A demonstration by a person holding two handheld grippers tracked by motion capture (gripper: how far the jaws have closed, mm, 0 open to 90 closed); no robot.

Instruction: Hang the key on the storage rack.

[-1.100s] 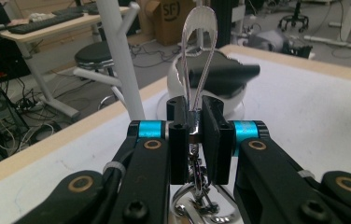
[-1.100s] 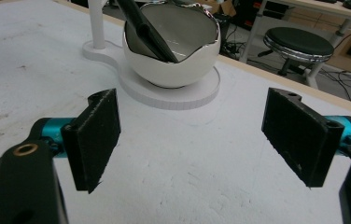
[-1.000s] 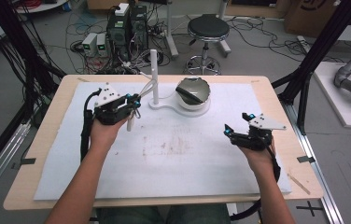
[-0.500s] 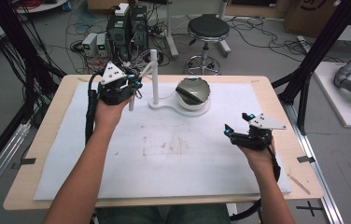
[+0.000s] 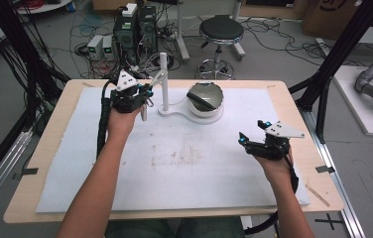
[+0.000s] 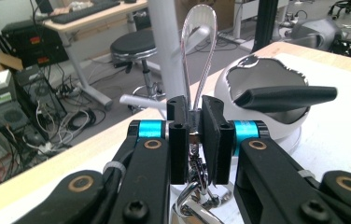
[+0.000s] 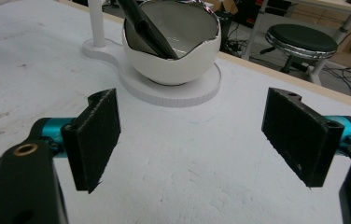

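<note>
Right gripper (image 5: 254, 142) wide open over bare white mat (image 5: 184, 198) with lots of free room, well apart from the bowl (image 5: 205, 100), left gripper (image 5: 145, 99) squeezing a metal loop (image 6: 196, 60) just beside the white post (image 5: 163, 82) left of the bowl, moved farther from the near edge than before.

- Your lighting is even, bright, overhead; shadows on the white mat (image 5: 184, 163) stay faint.
- You get glare on the bowl's rim (image 7: 208, 9).
- Near jaws blur slightly in both gripper views.
</note>
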